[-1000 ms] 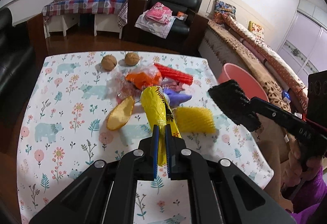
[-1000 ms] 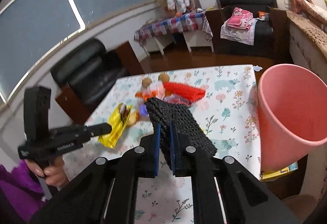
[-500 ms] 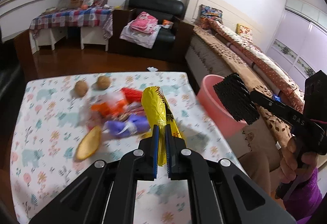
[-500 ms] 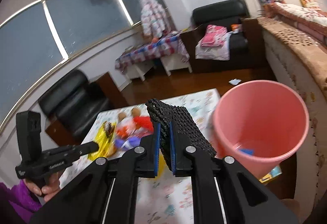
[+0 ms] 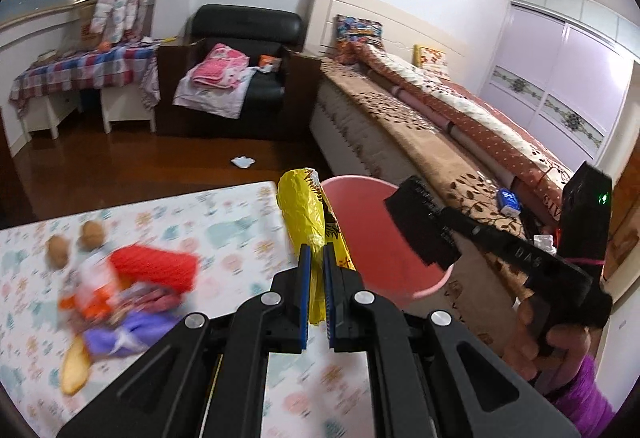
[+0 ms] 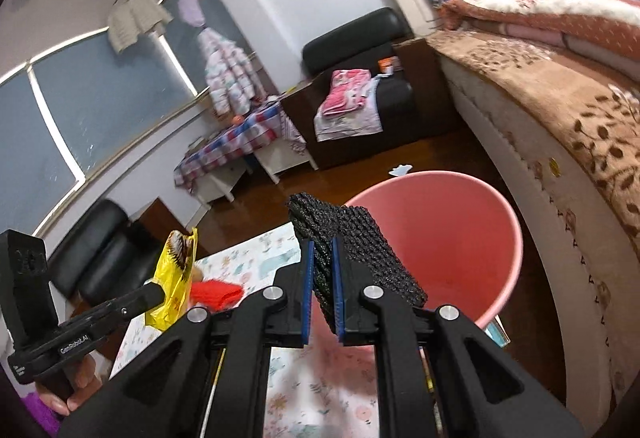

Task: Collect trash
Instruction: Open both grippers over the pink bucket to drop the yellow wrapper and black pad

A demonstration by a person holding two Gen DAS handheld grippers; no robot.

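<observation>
Yellow wrapper [image 5: 306, 210] is clamped by left gripper [image 5: 316, 258] fingers; black foam net [image 6: 352, 250] is pinched by right gripper [image 6: 322, 266] fingers, w/ pink bin [image 6: 460, 238] just behind.

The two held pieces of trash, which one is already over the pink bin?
The black foam net in the right gripper, against the pink bin mouth. The yellow wrapper in the left gripper hangs beside the rim, over the table.

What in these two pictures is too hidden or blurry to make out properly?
- Pink bin, right wrist view: its bottom is hidden behind the black foam net and the right gripper.
- Trash pile, left wrist view: motion-blurred, so individual pieces are unclear.
- Yellow wrapper, left wrist view: its lower end is hidden by the left gripper.
</observation>
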